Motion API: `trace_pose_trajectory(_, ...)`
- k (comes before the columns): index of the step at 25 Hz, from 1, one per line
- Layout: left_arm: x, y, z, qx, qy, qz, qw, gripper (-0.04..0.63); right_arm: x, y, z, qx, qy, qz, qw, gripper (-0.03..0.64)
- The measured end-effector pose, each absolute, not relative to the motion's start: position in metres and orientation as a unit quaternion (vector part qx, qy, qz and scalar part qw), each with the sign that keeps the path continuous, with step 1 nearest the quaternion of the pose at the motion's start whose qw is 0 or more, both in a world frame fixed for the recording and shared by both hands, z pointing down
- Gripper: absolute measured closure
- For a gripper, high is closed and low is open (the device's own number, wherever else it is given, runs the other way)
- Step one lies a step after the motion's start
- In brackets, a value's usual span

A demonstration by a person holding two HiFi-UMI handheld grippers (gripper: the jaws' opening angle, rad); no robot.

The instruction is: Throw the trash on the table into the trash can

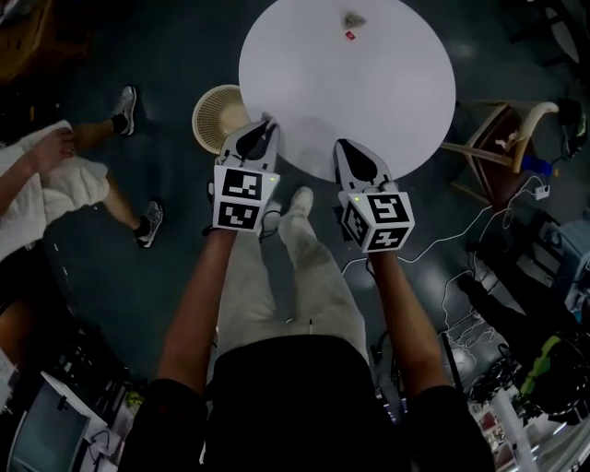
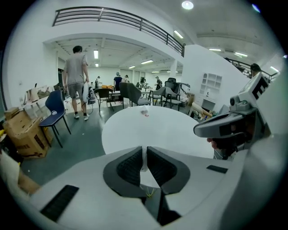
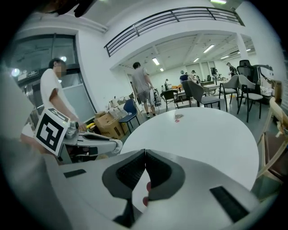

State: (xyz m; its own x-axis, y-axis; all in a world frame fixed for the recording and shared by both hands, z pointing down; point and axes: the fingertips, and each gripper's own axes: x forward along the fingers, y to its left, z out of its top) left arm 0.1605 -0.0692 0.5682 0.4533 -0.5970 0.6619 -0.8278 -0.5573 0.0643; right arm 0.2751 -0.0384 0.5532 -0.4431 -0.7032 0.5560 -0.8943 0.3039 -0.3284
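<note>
**A:** How far along is the task?

**B:** By the look of it, barely started. The trash [image 1: 354,18], a crumpled pale wad, lies at the table's [image 1: 387,111] 12 o'clock rim. A small red scrap [image 1: 350,35] lies just beside it. Nothing has been picked up, and no trash is visible inside the can [image 1: 218,112].

**A:** Where is the can?

**B:** On the floor at the table's 8 o'clock, just beside the rim. It is a round, pale, ribbed basket.

**A:** And the grippers?

**B:** Both hang over the table's near edge, around 6 o'clock, well apart from the trash. The left gripper [image 2: 145,150] has its jaws a narrow slit apart with nothing between them. The right gripper [image 3: 145,152] has its jaws pressed fully together, and it is empty too.

**A:** What is left to do?

**B:** Everything, it seems: reach across the table, grasp the wad and the scrap, and carry them back to the can.

**A:** Anything in the way?

**B:** The tabletop between grippers and trash is bare. A wooden chair [image 1: 502,138] stands at the table's 4 o'clock. White cables [image 1: 461,230] trail over the floor below it. Another person [image 1: 55,184] sits at 9 o'clock, feet stretched toward the can but apart from it.
</note>
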Motion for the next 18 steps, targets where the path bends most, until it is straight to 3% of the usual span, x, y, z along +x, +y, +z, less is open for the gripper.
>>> trace_pose_trajectory(18,0.015,-0.033,0.63,0.8,-0.468,0.292,0.236,0.551,0.132,-0.02,0.606,0.462,-0.805,0.32,0.191,0.598)
